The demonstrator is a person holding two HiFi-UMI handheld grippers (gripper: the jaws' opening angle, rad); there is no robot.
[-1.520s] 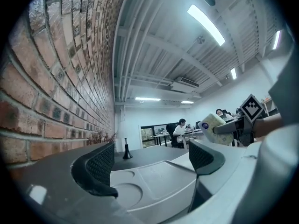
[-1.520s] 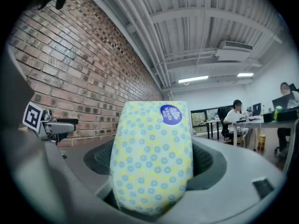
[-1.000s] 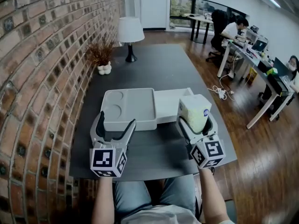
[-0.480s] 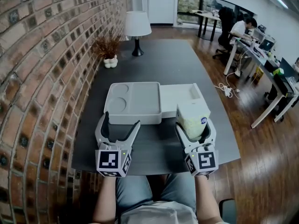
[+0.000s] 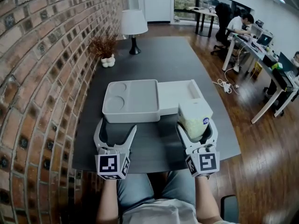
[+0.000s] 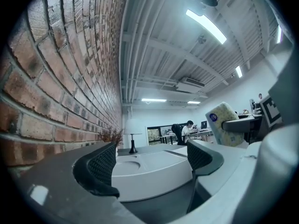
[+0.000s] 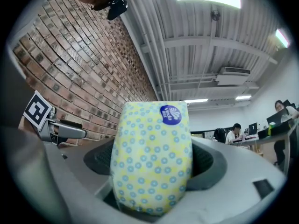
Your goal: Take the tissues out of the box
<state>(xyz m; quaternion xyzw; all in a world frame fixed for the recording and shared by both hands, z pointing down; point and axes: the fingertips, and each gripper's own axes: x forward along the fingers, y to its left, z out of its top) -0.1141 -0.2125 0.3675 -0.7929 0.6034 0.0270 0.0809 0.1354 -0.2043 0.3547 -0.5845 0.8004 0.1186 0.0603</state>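
A soft tissue pack (image 5: 195,116), yellow with blue dots and a blue sticker, stands upright between the jaws of my right gripper (image 5: 196,128), which is shut on it above the dark table, just in front of the box's right part. In the right gripper view the tissue pack (image 7: 152,139) fills the middle, with a jaw pressed on each side. The grey box (image 5: 122,112) with two round hollows lies mid-table, a white flat section (image 5: 174,93) joined on its right. My left gripper (image 5: 116,129) stands open and holds nothing in front of the box (image 6: 149,171).
A brick wall (image 5: 42,69) runs along the table's left side. A white lamp (image 5: 132,24) and a dried plant in a white pot (image 5: 105,50) stand at the far end. Wooden floor and desks with seated people (image 5: 243,27) lie to the right.
Both grippers sit a little nearer the table's front edge than a second ago. The right one holds the tissue pack as before; the left stays open.
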